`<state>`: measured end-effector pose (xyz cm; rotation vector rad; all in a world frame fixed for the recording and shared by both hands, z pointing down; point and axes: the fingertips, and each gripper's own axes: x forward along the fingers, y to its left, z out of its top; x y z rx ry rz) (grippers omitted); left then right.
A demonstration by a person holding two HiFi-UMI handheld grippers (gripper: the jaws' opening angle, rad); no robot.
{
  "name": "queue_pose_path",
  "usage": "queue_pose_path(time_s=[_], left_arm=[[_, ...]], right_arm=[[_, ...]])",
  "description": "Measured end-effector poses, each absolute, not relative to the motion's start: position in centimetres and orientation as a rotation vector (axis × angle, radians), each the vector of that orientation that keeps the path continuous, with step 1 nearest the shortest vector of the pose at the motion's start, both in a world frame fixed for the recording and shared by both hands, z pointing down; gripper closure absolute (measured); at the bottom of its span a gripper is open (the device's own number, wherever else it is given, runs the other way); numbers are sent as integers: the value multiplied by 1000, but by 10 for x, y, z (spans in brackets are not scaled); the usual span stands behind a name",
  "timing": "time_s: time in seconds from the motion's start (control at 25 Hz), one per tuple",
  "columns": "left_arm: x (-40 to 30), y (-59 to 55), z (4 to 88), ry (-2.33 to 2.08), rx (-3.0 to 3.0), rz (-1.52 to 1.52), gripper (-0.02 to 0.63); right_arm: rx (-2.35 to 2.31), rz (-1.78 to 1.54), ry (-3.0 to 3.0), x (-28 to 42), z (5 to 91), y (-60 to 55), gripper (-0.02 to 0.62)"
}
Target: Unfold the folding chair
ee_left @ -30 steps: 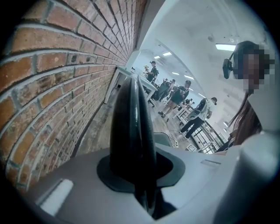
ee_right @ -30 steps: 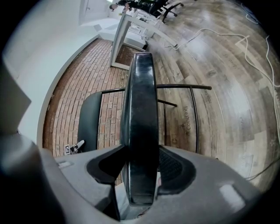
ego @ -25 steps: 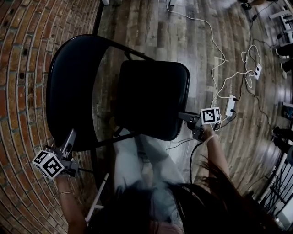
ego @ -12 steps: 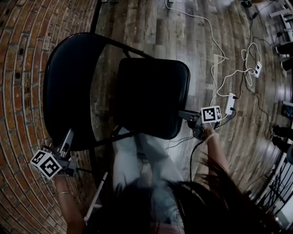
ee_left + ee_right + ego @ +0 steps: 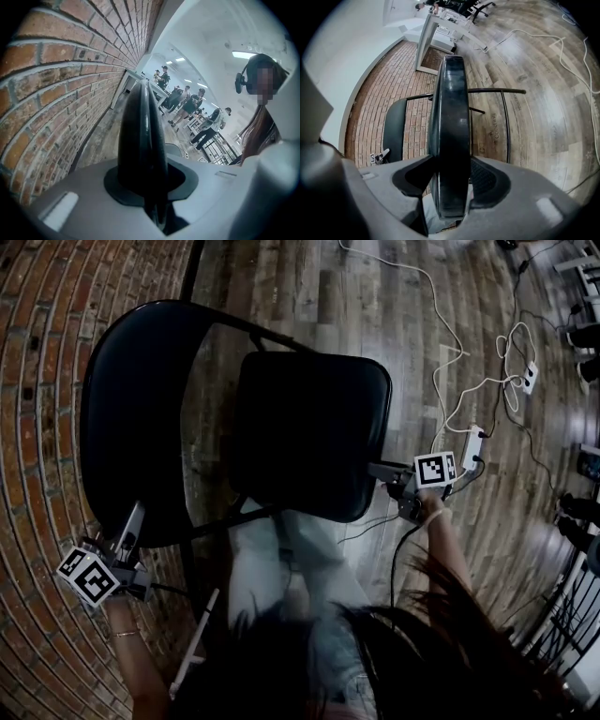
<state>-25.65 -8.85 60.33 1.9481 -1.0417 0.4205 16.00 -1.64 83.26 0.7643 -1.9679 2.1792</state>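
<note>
The folding chair (image 5: 309, 427) is standing almost fully opened mid-frame on the floor (image 5: 375, 296), with the left gripper (image 5: 136, 514) jaws pinching its backrest (image 5: 140, 136) and the right gripper (image 5: 377, 469) jaws clamping the lowered seat (image 5: 450, 140), leaving only release.

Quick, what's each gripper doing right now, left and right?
The left gripper is shut on the backrest rim.
The right gripper is shut, jaws wide, on the seat edge.
</note>
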Motion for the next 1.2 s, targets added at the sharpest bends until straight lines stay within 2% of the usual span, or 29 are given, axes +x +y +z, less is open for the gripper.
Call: queue_pose_path(time_s=[0.76,1.2], left_arm=[[-263,-89,623,-1009,1917,384,543],[-238,-82,631,-953,1929,423,545]], right_arm=[[849,2135,-1890,180,859,-7,365],[1001,2097,-1821,211,882,9,373]])
